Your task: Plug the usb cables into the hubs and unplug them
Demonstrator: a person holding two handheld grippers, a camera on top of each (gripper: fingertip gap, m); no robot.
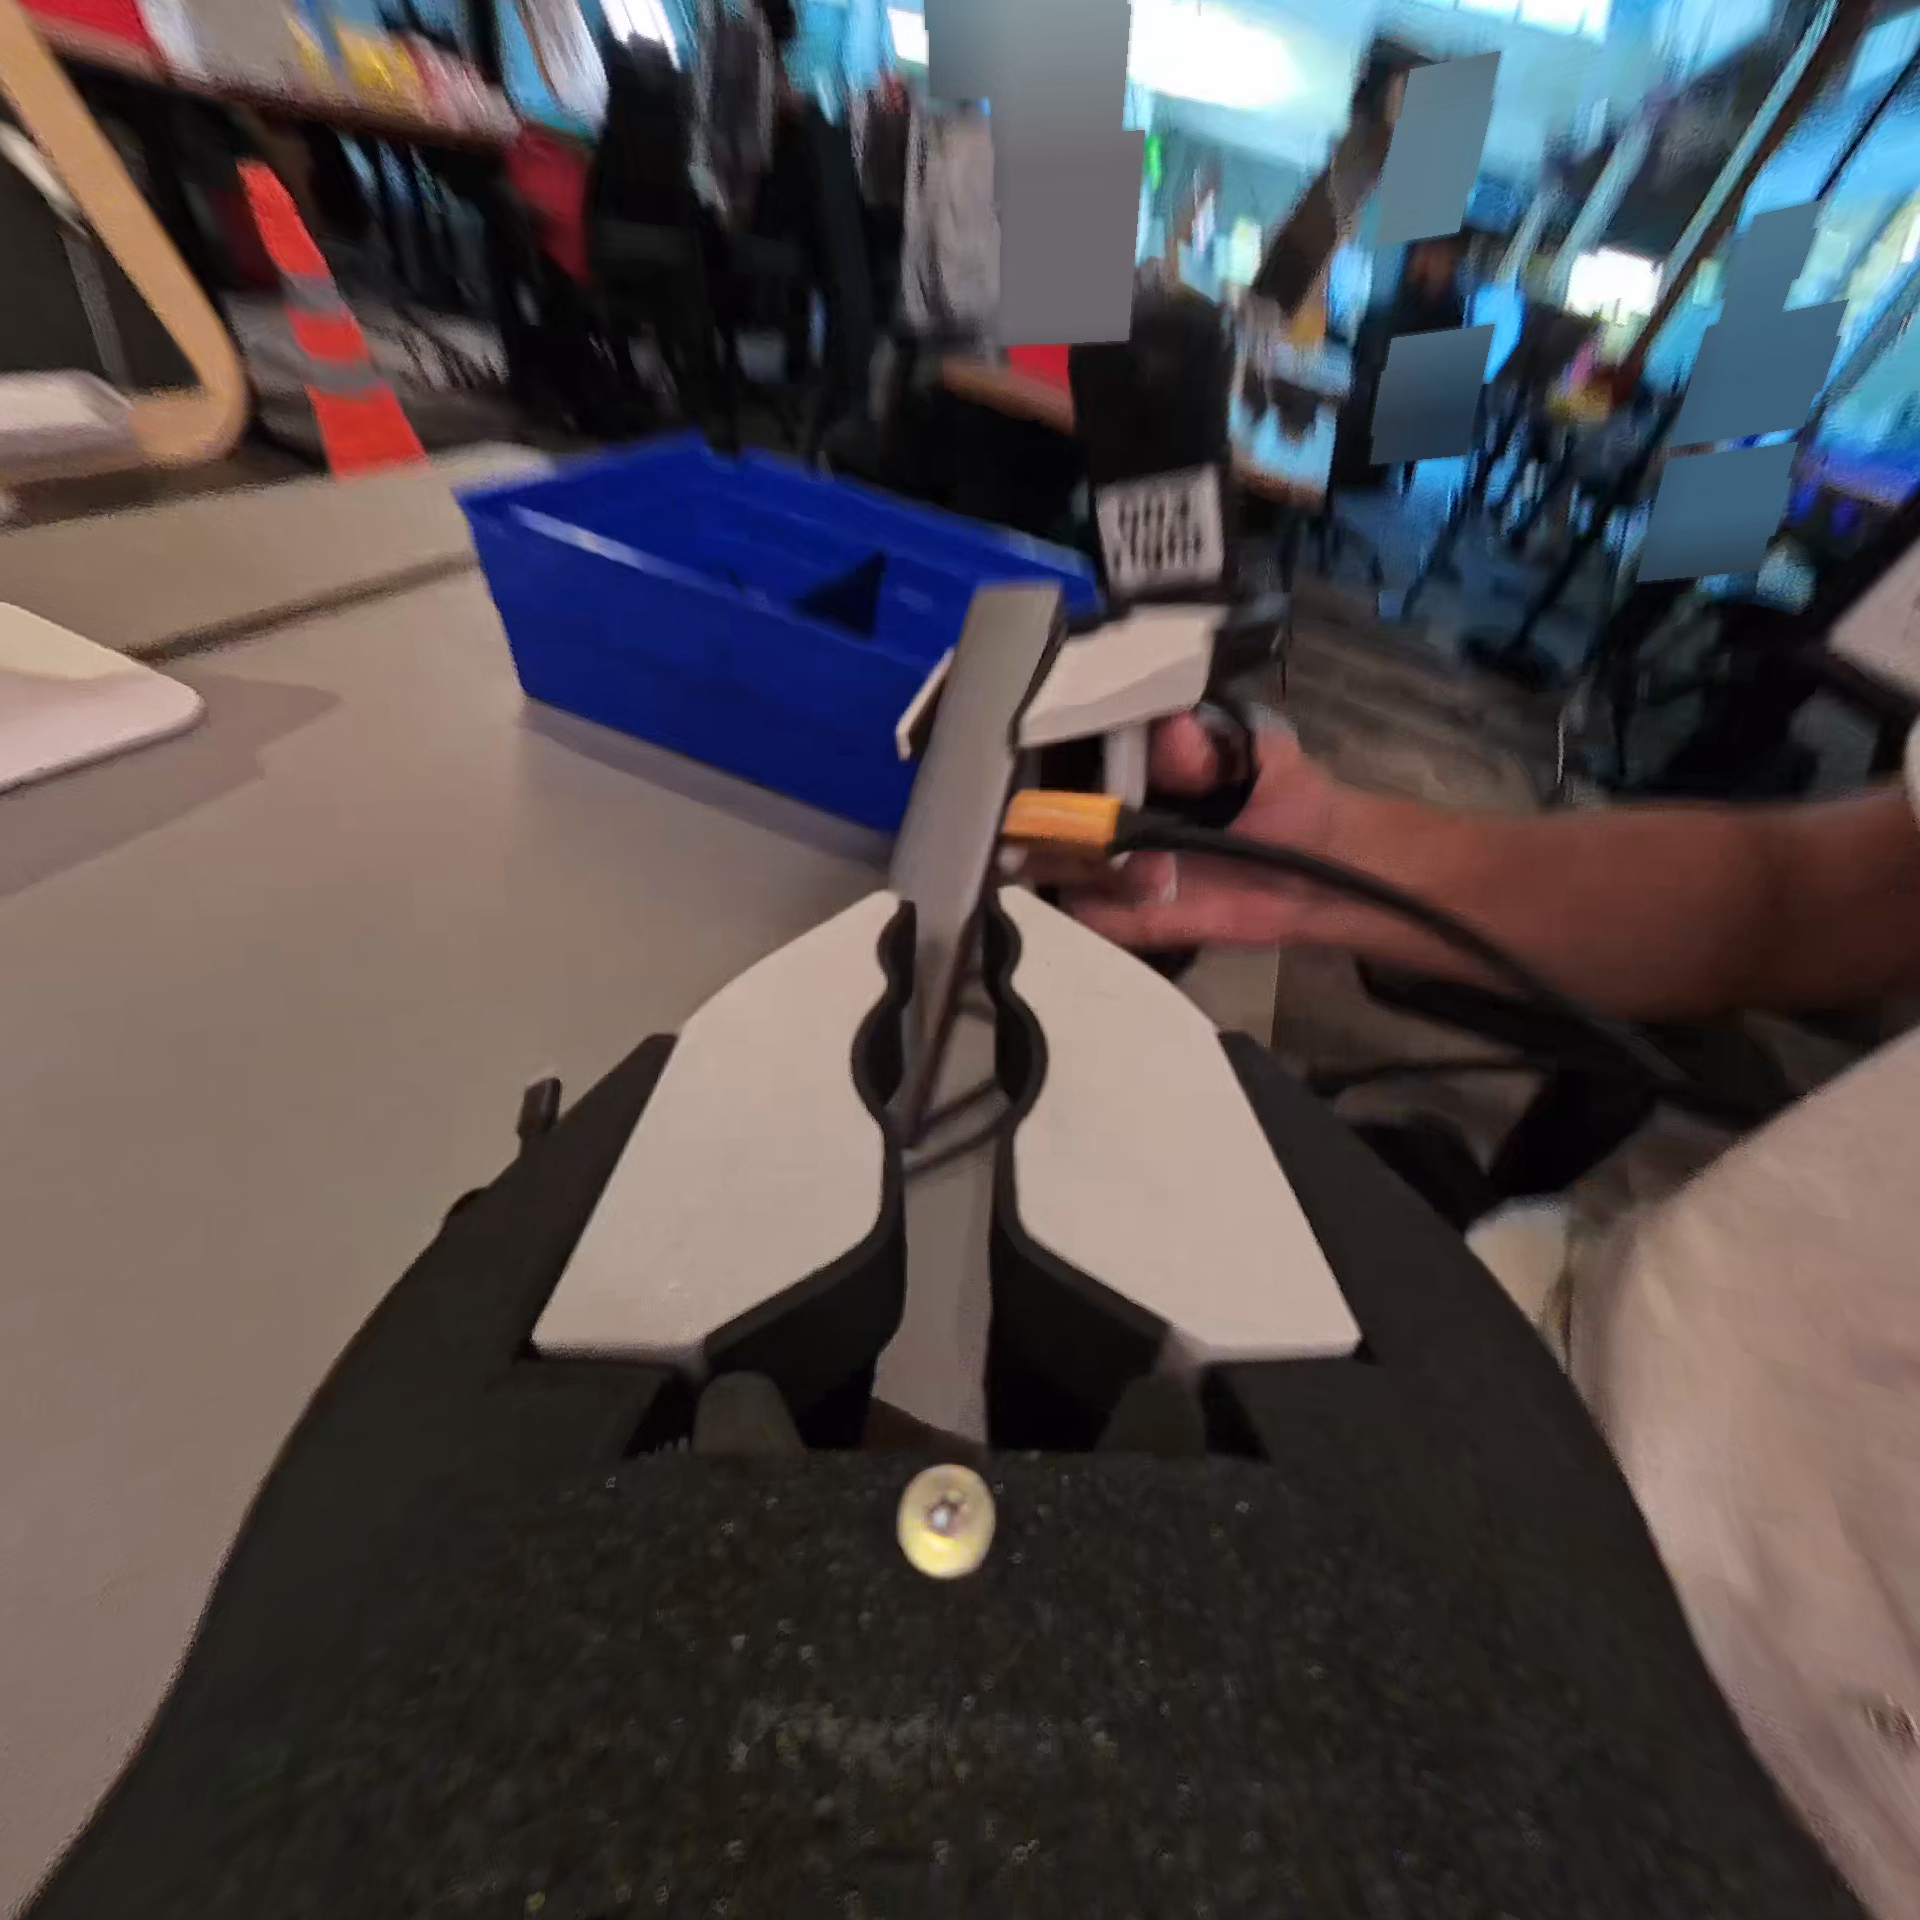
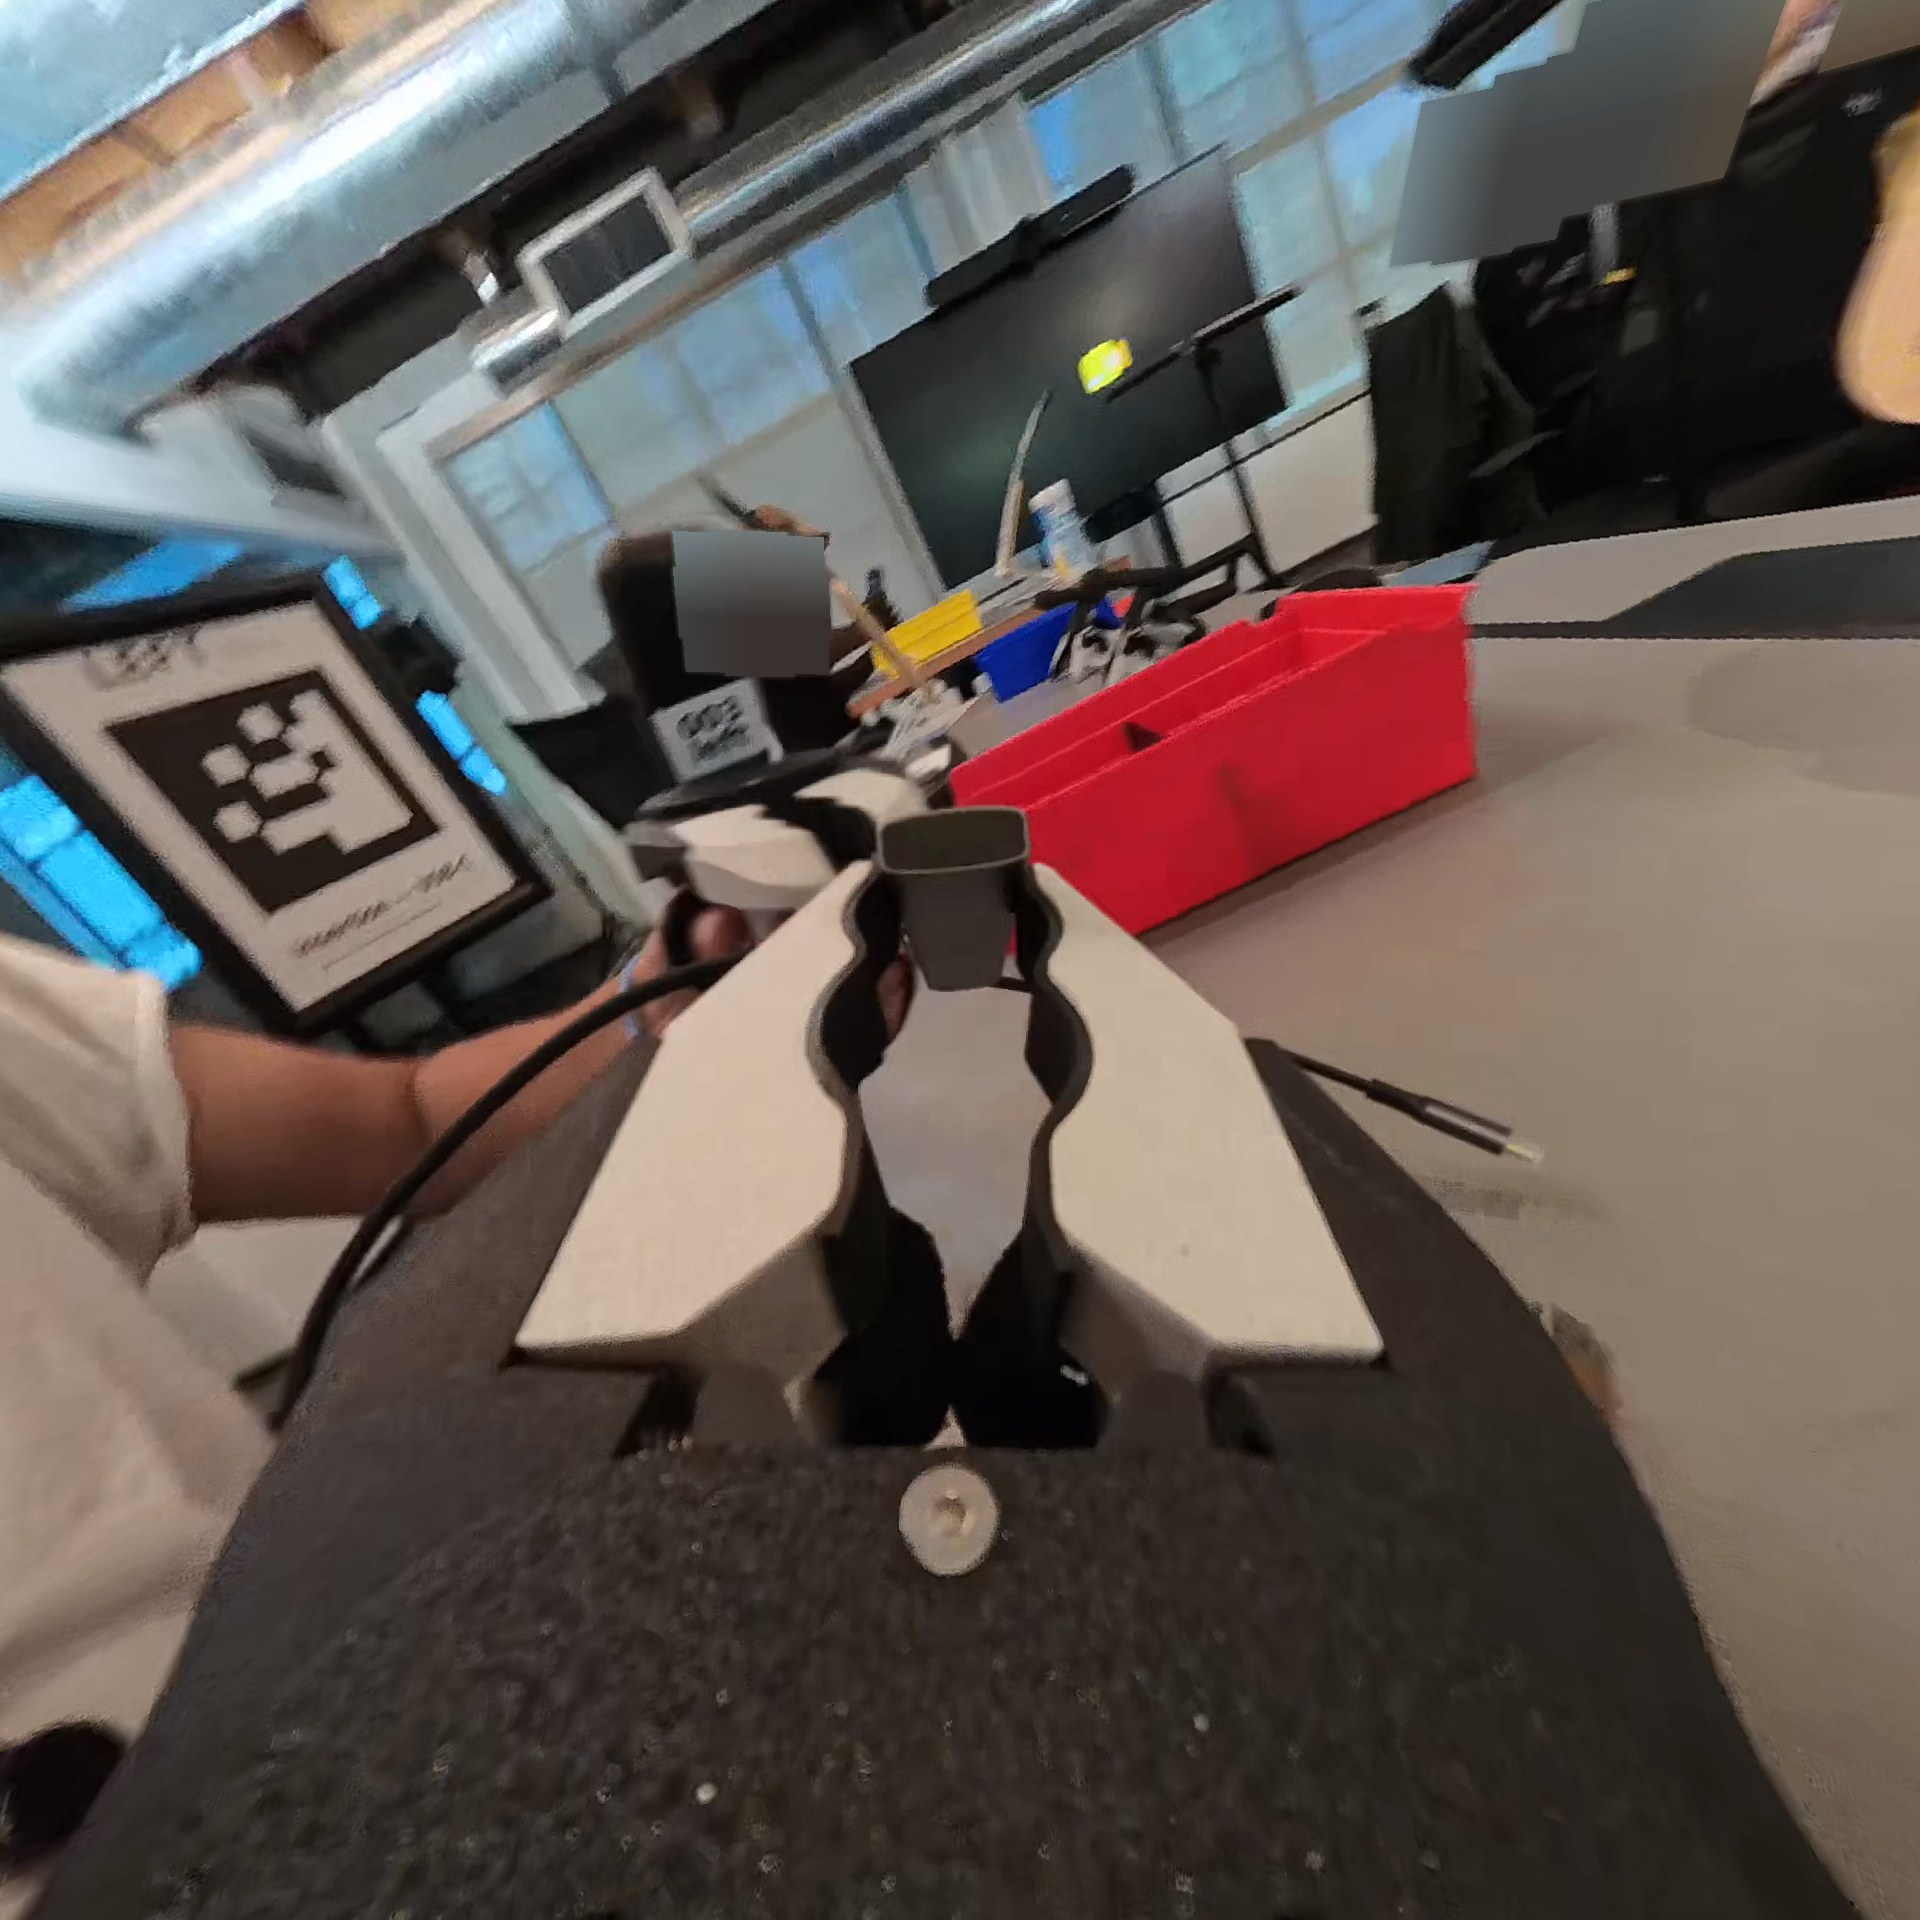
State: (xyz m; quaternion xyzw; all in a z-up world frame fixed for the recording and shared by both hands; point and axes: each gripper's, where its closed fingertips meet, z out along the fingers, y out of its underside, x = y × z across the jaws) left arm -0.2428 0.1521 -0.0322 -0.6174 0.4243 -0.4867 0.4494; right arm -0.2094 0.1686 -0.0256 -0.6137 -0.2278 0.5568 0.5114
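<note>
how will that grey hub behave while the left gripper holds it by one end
The hub looks like a thin rigid slab, so it probably won't flex. Gripped only at its lower end by the left gripper and standing tilted, it may pivot when a plug is pushed in. Its smooth faces could slip, and the black cable by it might tug.

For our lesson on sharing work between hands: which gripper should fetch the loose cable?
Right. The cable lies on the table on its side, while the left gripper clamps the hub upright. The right gripper flanks the hub's end, so it probably frees easily.
</note>
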